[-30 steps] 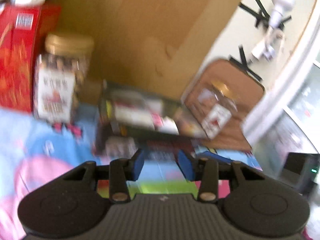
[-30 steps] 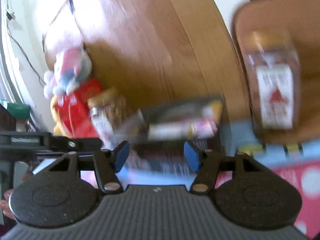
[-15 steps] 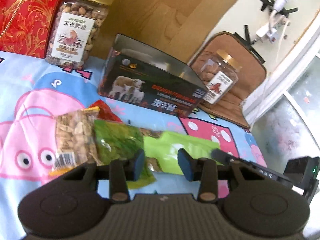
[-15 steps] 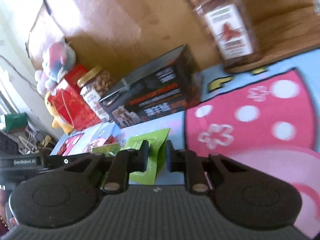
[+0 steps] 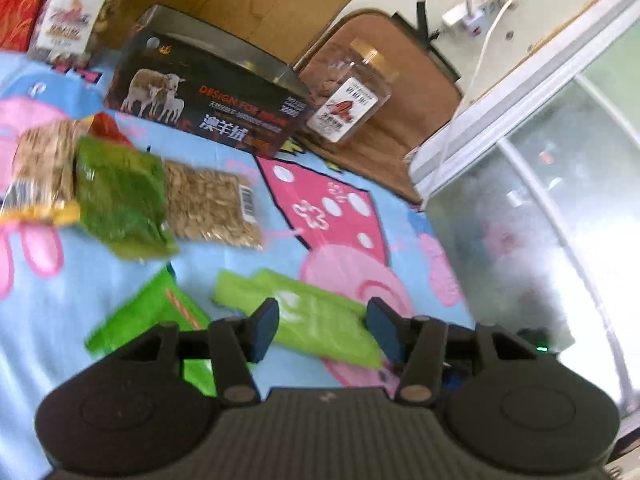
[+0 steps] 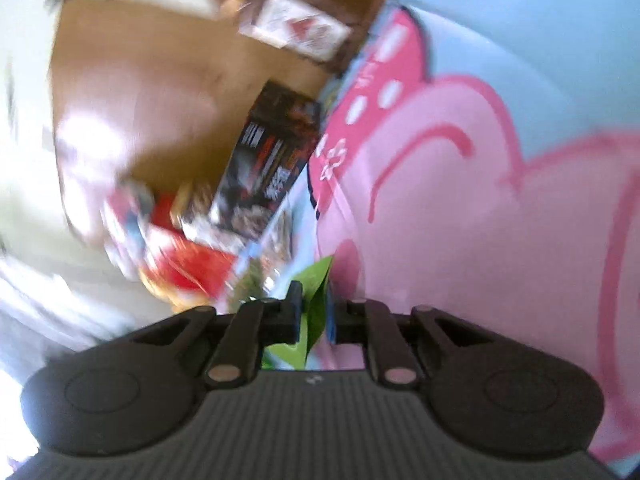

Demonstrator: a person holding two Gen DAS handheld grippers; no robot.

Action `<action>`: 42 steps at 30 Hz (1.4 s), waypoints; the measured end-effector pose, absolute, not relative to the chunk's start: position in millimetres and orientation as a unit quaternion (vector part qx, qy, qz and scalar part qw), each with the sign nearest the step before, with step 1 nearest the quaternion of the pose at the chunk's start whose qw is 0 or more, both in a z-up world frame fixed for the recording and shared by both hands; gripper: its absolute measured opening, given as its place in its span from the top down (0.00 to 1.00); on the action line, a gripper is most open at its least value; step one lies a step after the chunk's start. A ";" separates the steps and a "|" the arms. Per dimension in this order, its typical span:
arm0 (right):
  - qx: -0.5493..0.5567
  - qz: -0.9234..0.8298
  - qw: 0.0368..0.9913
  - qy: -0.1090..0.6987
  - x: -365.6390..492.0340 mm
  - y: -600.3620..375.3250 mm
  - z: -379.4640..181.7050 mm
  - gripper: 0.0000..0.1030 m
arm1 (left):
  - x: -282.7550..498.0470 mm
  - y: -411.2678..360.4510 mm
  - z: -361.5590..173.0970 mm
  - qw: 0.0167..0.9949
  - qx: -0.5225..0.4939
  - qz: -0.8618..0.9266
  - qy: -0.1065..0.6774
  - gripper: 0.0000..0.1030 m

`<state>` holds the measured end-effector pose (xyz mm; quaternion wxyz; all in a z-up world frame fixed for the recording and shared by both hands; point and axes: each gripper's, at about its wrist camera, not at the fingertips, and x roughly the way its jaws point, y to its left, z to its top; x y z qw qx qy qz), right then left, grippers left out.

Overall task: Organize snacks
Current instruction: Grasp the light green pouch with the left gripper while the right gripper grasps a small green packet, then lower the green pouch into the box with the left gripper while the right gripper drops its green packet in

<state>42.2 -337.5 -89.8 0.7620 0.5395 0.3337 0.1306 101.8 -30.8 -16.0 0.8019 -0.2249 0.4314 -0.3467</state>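
The left gripper (image 5: 322, 330) is standing wide open with nothing between its blue pads, hovering over a light green snack pouch (image 5: 308, 320) that is lying flat on the cartoon-printed sheet (image 5: 240, 256) covering the surface; whether that surface is a bed or the floor cannot be told. Just beside this pouch, toward the sheet's left side, a second green packet with an orange stripe (image 5: 160, 316) is lying partly hidden behind the gripper body.

Farther out, three more bags are lying in an overlapping row: a clear bag of seeds with a barcode (image 5: 212, 210), a dark green bag (image 5: 118, 200) resting on it, and a clear bag of nuts with a yellow edge (image 5: 38, 172) at the left. Behind them, a black box printed with sheep (image 5: 200, 92) is standing along the sheet's far edge. A clear jar with a gold lid (image 5: 348, 96) is sitting just past the box's right end on a brown mat (image 5: 404, 92), and another nut jar (image 5: 76, 8) is standing at the far left corner beside a red box (image 5: 20, 4).

The right gripper (image 6: 314, 312) is nearly closed, its fingers pinching a thin light green packet (image 6: 316, 308) that is standing on edge between them. This view is heavily blurred and tilted; the black box (image 6: 272, 152) and the pink figure on the sheet (image 6: 460, 220) are still recognisable beyond the fingers.
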 end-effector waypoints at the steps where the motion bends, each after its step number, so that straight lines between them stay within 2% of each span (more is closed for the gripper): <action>1: 0.557 0.124 0.751 0.332 42.6 -337.4 -92.3 0.87 | 96.5 -27.4 -15.6 0.797 -0.237 -0.349 0.431 0.52; 10: 0.619 0.129 0.694 0.344 47.0 -324.1 -101.6 0.88 | 99.9 -44.3 -49.1 0.769 -0.272 -0.315 0.485 0.53; 11: 0.620 0.132 0.691 0.347 45.6 -324.6 -102.0 0.88 | 102.9 -44.3 -53.1 0.768 -0.279 -0.312 0.485 0.61; 12: 0.619 0.134 0.691 0.348 44.1 -325.7 -102.0 0.88 | 104.8 -43.8 -54.4 0.770 -0.282 -0.312 0.480 0.64; 14: 0.604 0.134 0.706 0.344 40.7 -324.9 -97.4 0.88 | 107.5 -42.1 -55.8 0.776 -0.282 -0.307 0.473 0.83; 23: 0.511 0.161 0.784 0.313 40.6 -298.9 -66.0 0.88 | 102.3 -22.8 -40.5 0.792 -0.275 -0.320 0.442 0.85; 29: 0.476 0.182 0.803 0.308 53.9 -286.9 -54.6 0.88 | 106.9 -15.5 -26.7 0.808 -0.261 -0.322 0.419 0.85; 36: 0.441 0.208 0.826 0.284 99.2 -285.1 -22.2 0.88 | 152.0 -16.7 8.8 0.831 -0.245 -0.325 0.378 0.85; 42: 0.388 0.237 0.843 0.288 187.4 -289.8 7.9 0.88 | 221.6 -29.5 28.7 0.853 -0.241 -0.299 0.355 0.85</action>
